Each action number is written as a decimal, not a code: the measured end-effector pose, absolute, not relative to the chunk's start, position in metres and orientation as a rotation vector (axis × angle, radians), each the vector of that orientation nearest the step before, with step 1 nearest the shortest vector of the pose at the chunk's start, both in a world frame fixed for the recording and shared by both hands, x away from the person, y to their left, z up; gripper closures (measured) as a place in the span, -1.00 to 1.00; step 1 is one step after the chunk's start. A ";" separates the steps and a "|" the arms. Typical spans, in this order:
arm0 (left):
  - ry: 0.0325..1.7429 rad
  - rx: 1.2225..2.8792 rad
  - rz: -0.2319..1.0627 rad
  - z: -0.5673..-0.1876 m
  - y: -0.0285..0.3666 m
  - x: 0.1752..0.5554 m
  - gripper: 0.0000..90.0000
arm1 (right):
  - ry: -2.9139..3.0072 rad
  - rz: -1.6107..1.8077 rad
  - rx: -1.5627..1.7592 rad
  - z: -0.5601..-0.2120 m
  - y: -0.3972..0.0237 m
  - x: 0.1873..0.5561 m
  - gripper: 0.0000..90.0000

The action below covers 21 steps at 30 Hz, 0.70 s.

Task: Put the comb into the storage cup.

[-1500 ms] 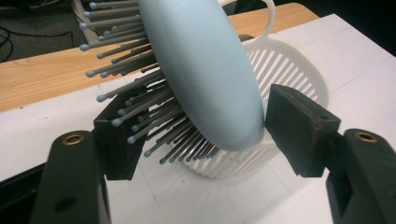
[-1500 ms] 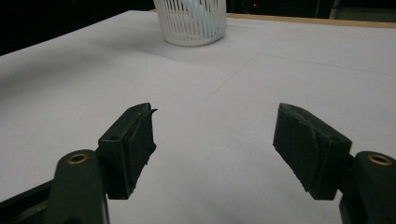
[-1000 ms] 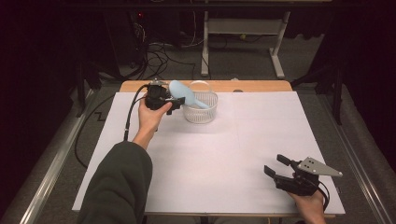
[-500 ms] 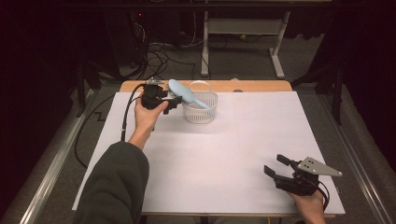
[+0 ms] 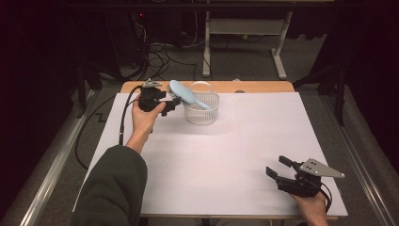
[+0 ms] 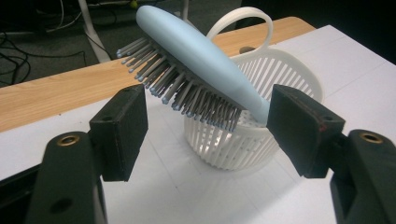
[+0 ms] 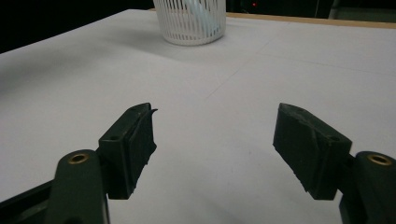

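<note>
In basket, hairbrush handle-down, apparently tilted

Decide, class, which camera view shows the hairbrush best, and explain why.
The left gripper view: the hairbrush appears close up, bristles down, handle end in the white basket. The high view shows it small, leaning over the basket's rim. The right gripper view shows only a pale shape behind the basket's slats.
</note>
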State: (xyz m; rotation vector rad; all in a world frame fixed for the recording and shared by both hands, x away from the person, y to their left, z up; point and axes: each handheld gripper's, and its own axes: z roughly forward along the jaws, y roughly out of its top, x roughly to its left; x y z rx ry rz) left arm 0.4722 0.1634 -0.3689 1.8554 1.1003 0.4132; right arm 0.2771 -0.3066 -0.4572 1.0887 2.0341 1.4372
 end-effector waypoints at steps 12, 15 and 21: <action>1.106 1.854 0.425 -0.369 0.172 0.467 -0.33 | 2.032 1.435 1.087 -0.457 -0.307 0.277 -0.34; 1.101 1.849 0.428 -0.369 0.174 0.464 -0.33 | 2.033 1.435 1.092 -0.457 -0.308 0.277 -0.34; 1.098 1.842 0.437 -0.368 0.180 0.460 -0.33 | 2.024 1.442 1.097 -0.457 -0.308 0.277 -0.35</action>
